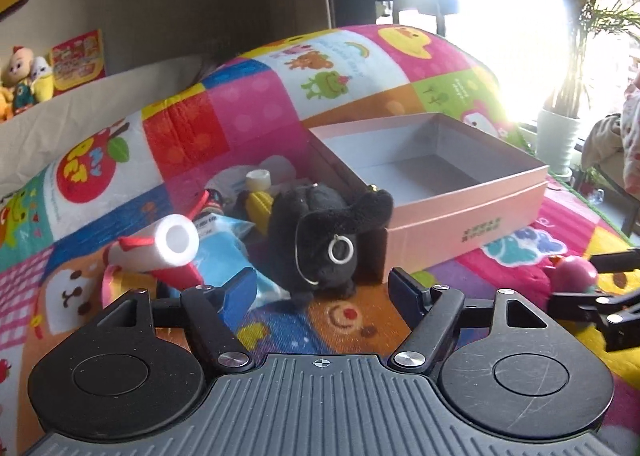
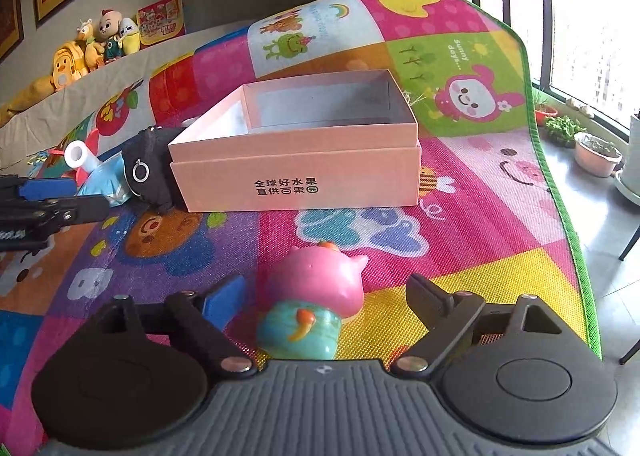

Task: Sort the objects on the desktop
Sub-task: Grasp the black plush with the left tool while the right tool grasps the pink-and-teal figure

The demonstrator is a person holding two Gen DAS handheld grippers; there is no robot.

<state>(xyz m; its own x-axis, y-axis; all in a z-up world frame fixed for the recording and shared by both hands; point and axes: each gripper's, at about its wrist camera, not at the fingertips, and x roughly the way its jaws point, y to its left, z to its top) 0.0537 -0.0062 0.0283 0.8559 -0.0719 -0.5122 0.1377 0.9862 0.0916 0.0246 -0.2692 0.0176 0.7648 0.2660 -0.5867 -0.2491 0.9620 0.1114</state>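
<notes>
A pink open box (image 1: pixel 452 192) stands empty on a colourful play mat (image 1: pixel 360 320); it also shows in the right wrist view (image 2: pixel 296 172). A black plush toy (image 1: pixel 320 236) with a metal ring lies against the box's left corner, just ahead of my open, empty left gripper (image 1: pixel 324 288). A white-capped tube (image 1: pixel 160 248), a blue packet (image 1: pixel 224 256) and a yellow toy (image 1: pixel 260 204) lie in a pile to its left. My right gripper (image 2: pixel 324 296) is open, with a pink and teal toy figure (image 2: pixel 316 300) between its fingers, not clamped.
The mat's green edge (image 2: pixel 568 216) drops to the floor on the right, with potted plants (image 2: pixel 596 152) beyond. Plush toys (image 2: pixel 100 44) sit on a ledge at the back left. The left gripper shows at the left edge of the right wrist view (image 2: pixel 52 204).
</notes>
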